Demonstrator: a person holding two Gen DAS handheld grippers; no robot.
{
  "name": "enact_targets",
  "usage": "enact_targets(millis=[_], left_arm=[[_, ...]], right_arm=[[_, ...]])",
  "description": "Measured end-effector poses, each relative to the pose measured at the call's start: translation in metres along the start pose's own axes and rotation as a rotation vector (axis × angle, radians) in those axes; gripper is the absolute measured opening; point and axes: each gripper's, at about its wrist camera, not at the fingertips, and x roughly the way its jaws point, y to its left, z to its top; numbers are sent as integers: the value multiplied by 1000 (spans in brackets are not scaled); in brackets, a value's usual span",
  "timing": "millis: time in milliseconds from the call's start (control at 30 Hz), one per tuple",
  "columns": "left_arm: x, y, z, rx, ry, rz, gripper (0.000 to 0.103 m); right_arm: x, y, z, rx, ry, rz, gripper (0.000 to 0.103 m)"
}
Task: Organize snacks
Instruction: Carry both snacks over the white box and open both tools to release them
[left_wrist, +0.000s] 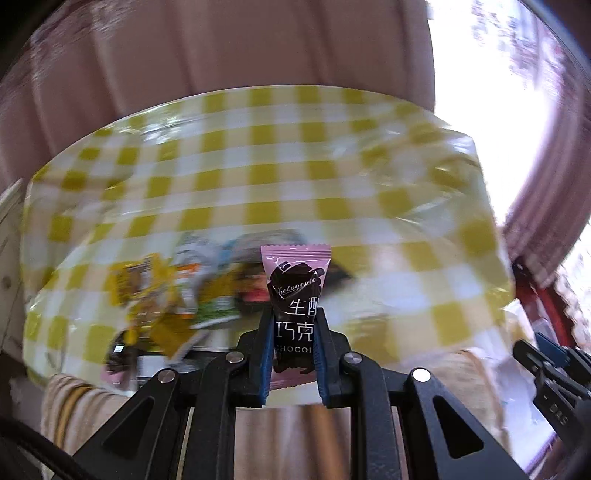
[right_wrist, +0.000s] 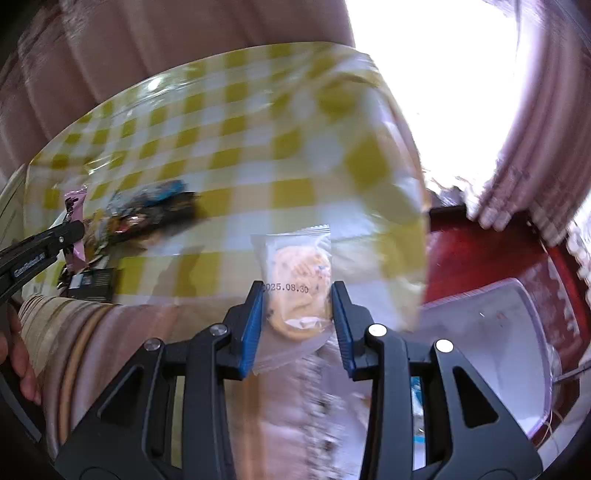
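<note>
Nearest the lens, the left gripper (left_wrist: 294, 325) is clamped on a pink chocolate bar (left_wrist: 294, 291), held upright above the near edge of the yellow checked tablecloth (left_wrist: 266, 177); a blurred heap of snack packets (left_wrist: 173, 295) lies on the cloth just left of it. Further right, the right gripper (right_wrist: 297, 299) pinches a clear-wrapped cookie (right_wrist: 297, 284) clear of the table, with a white tub (right_wrist: 491, 332) low at the right. Both look mid-carry, so each snack next needs a sorted spot and a gentle release.
</note>
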Motion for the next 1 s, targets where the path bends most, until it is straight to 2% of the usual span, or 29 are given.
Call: enact_targets(millis=[300, 533, 633, 800, 867, 933, 1000], left_arm=[[-10, -96, -12, 155, 14, -219, 20], [-8, -161, -33, 238, 126, -493, 20], [-4, -180, -43, 261, 185, -571, 20], [3, -195, -48, 294, 235, -596, 25], [5, -194, -47, 290, 240, -590, 41], [4, -193, -47, 283, 235, -586, 51], [2, -189, -46, 277, 224, -578, 52]], right_arm=[[-18, -82, -22, 125, 13, -121, 40], [-17, -131, -42, 208, 63, -192, 40], [-16, -144, -47, 242, 74, -210, 41], [-14, -154, -49, 265, 90, -212, 42], [-12, -153, -48, 268, 92, -204, 51], [-11, -151, -47, 264, 89, -195, 55], [-11, -146, -48, 252, 89, -183, 57]])
